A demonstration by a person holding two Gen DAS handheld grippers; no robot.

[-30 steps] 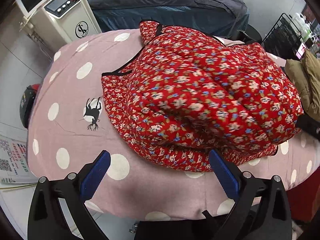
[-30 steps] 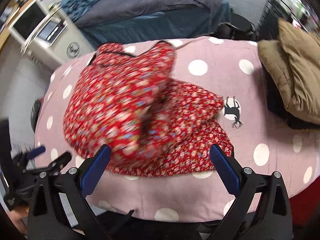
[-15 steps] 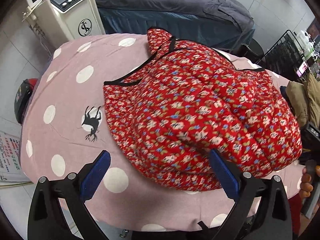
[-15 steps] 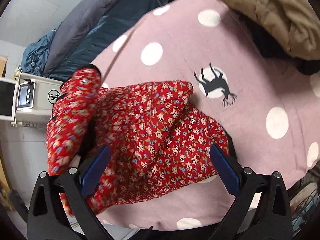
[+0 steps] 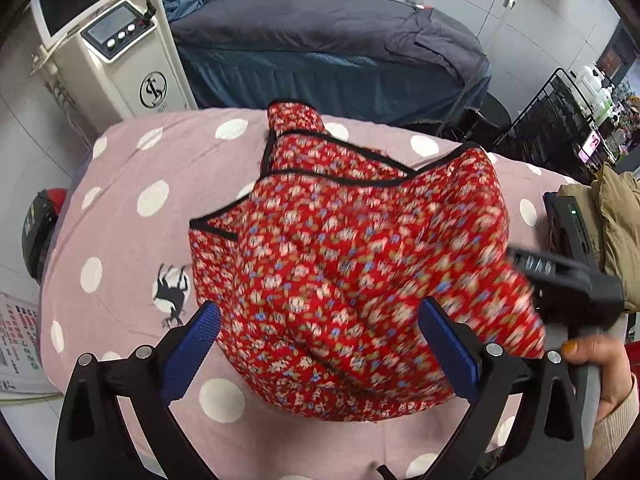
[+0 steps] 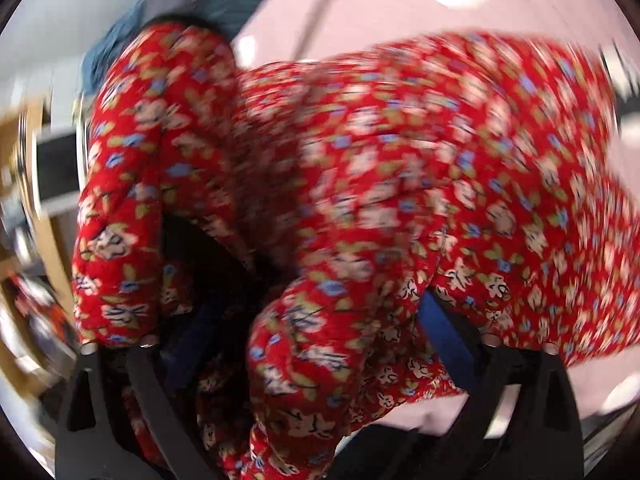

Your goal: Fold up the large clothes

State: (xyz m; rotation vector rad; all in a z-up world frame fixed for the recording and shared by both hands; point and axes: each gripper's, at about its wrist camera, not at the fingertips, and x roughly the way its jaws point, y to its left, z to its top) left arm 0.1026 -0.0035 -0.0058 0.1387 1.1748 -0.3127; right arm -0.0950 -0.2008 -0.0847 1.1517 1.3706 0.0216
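Nearest, left gripper (image 5: 318, 346) fingers wide, empty. Right gripper (image 6: 316, 344) fingers have just been closing around a fold of the red floral jacket (image 5: 352, 264), heaped on the polka-dot desk (image 5: 120, 216). Folding barely begun.

The left wrist camera sat above the near edge of the polka-dot bed (image 5: 132, 216), looking steeply down and forward past the left tool (image 5: 320, 344), with the grey bed (image 5: 320, 36) and white machine (image 5: 120, 60) far behind. The right wrist camera looked from very close, its blurred view filled by the red floral garment (image 6: 360, 184) draped over the right tool (image 6: 320, 344). Both views shared that garment and the pink bedcover.
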